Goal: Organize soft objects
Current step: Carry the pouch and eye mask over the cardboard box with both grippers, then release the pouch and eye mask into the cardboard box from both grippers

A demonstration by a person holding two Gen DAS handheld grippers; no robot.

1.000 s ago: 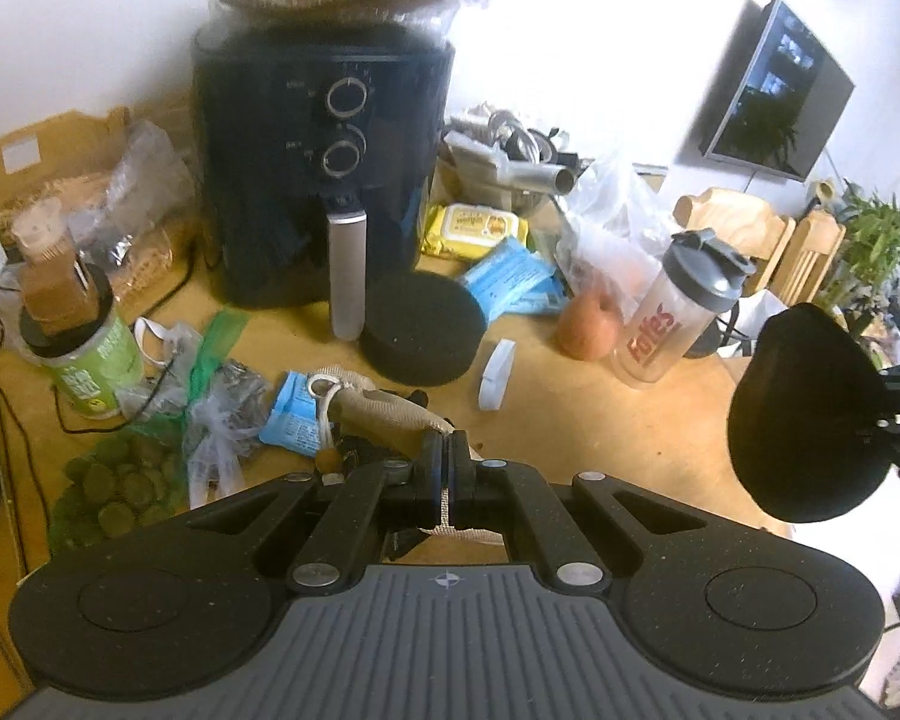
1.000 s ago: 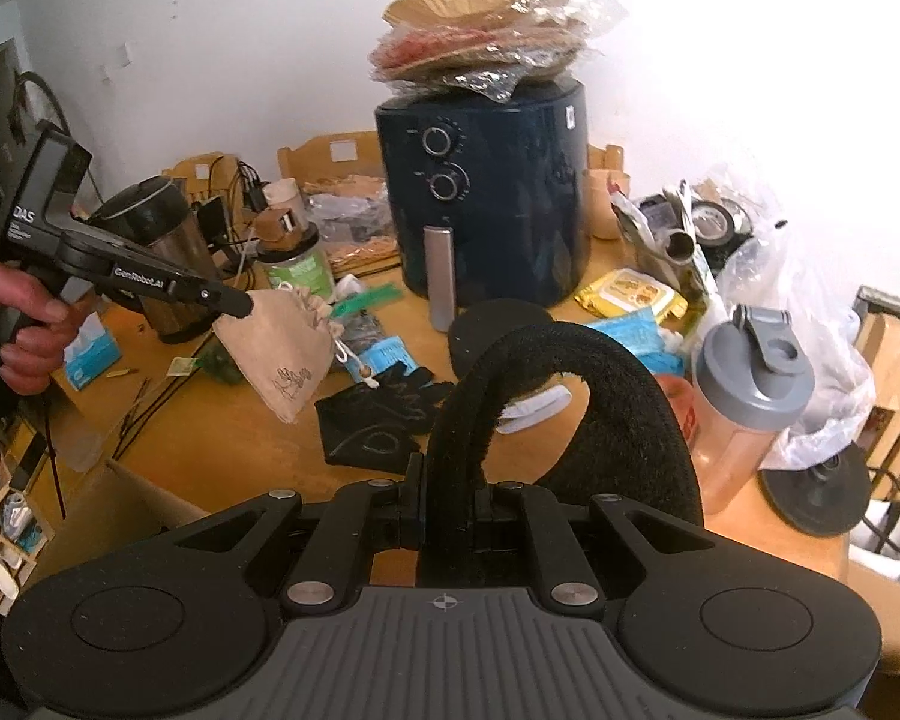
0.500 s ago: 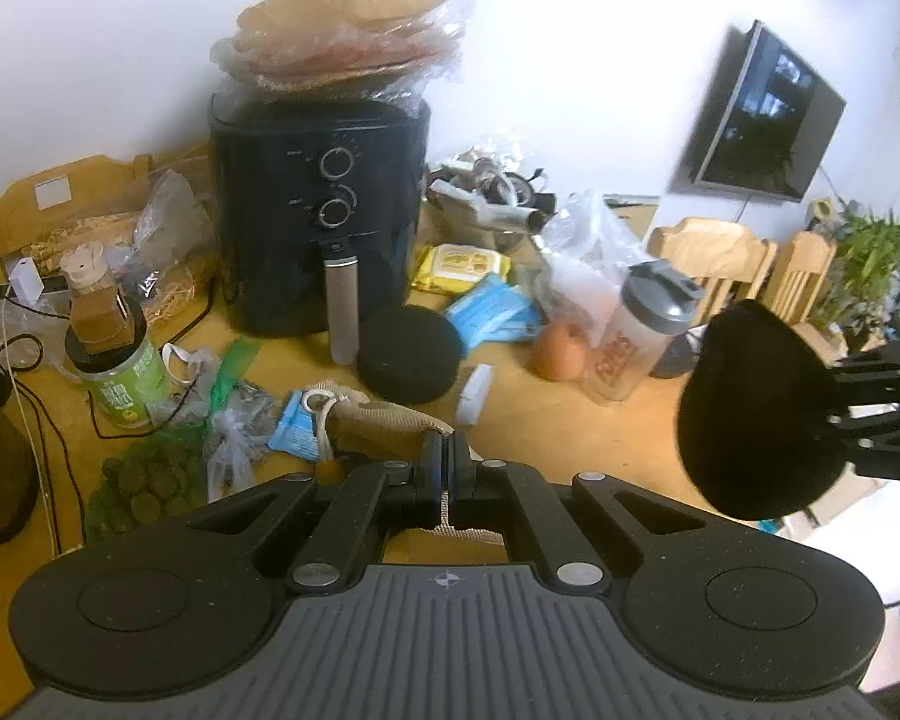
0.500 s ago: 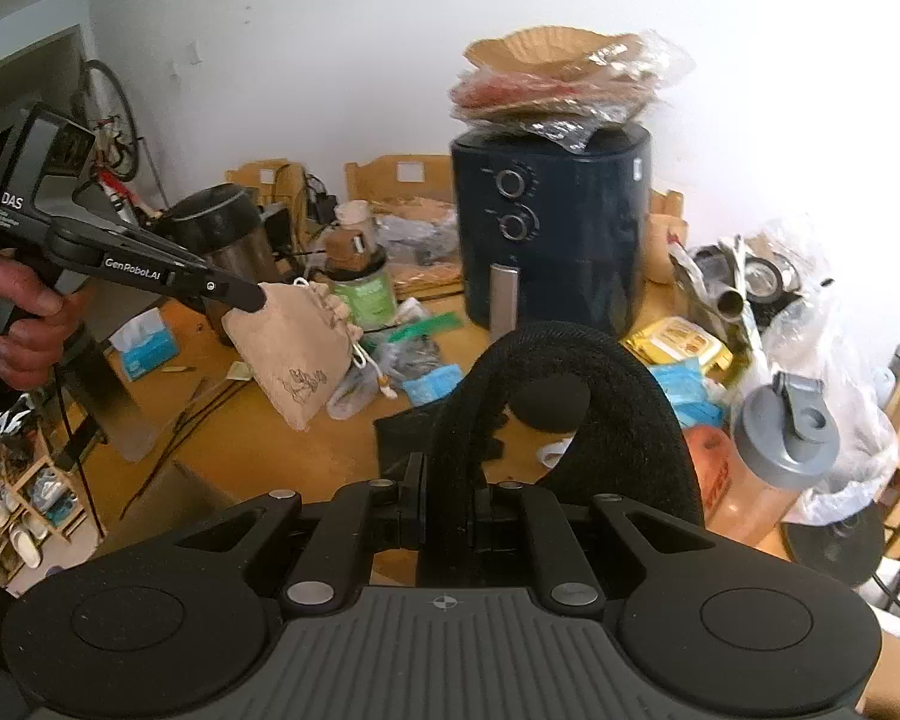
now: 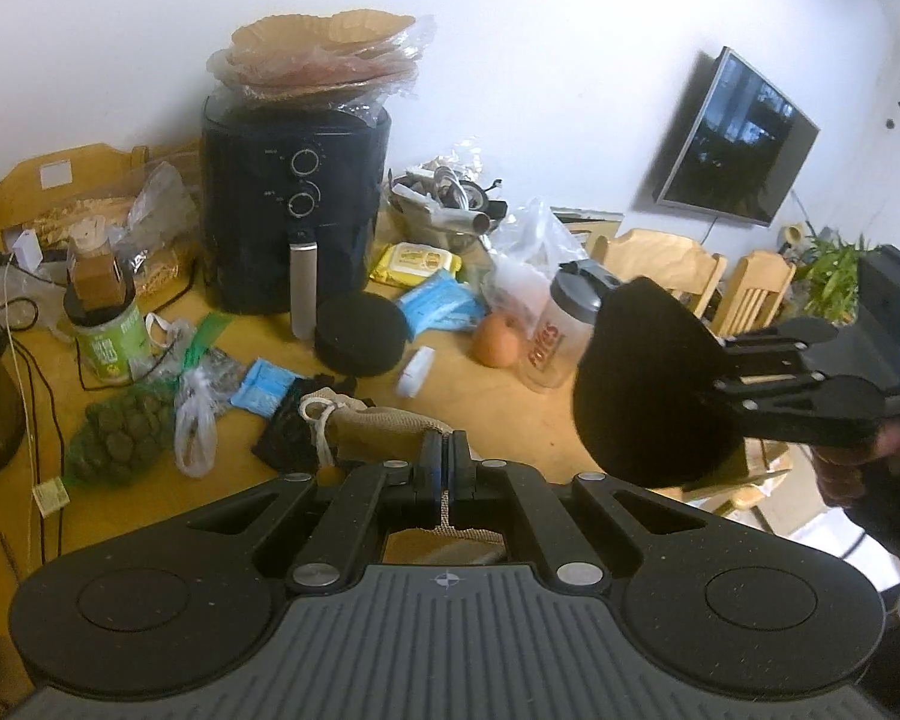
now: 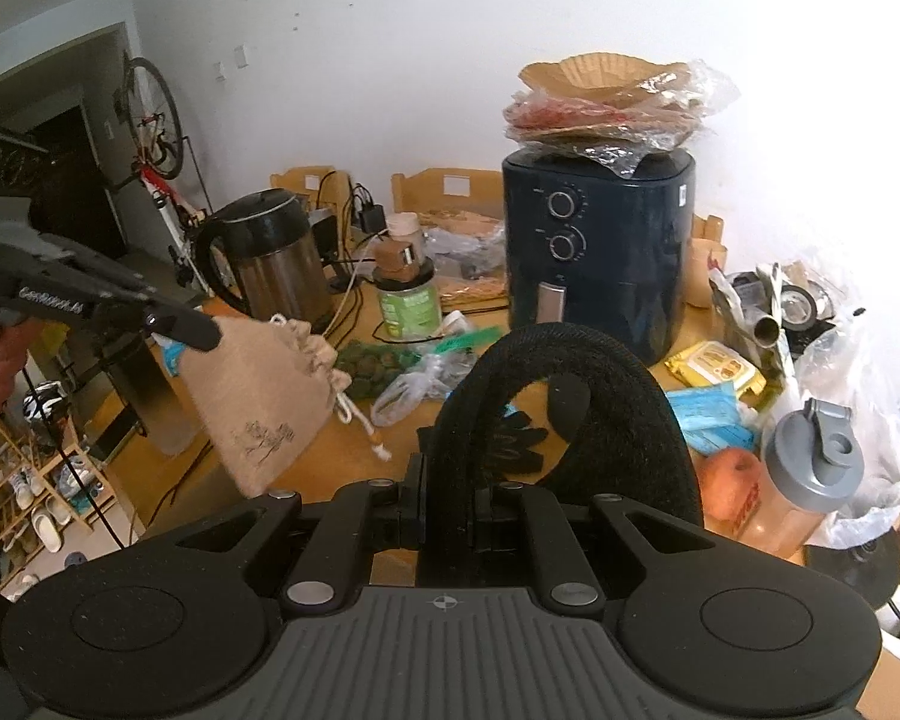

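Observation:
My left gripper (image 5: pixel 445 456) is shut on a beige burlap drawstring pouch (image 5: pixel 384 429) and holds it in the air above the table; from the right wrist view the pouch (image 6: pixel 258 402) hangs from that gripper (image 6: pixel 201 333). My right gripper (image 6: pixel 450 480) is shut on a black felt hat-like pad (image 6: pixel 570 396), also held up; it shows in the left wrist view (image 5: pixel 648 390) at the right. A second black round pad (image 5: pixel 359 333) and a pair of black gloves (image 6: pixel 510 441) lie on the wooden table (image 5: pixel 510 414).
A dark air fryer (image 5: pixel 294 210) with bagged paper liners on top stands at the back. A kettle (image 6: pixel 276 264), a green jar (image 5: pixel 111 342), a bag of green balls (image 5: pixel 120 438), wipes packs (image 5: pixel 414 261), an orange fruit (image 5: pixel 498 339) and a shaker bottle (image 5: pixel 561 330) crowd the table.
Both grippers have lifted and pulled back from the table with their loads. The view now takes in more of the room and the table sits lower and farther away.

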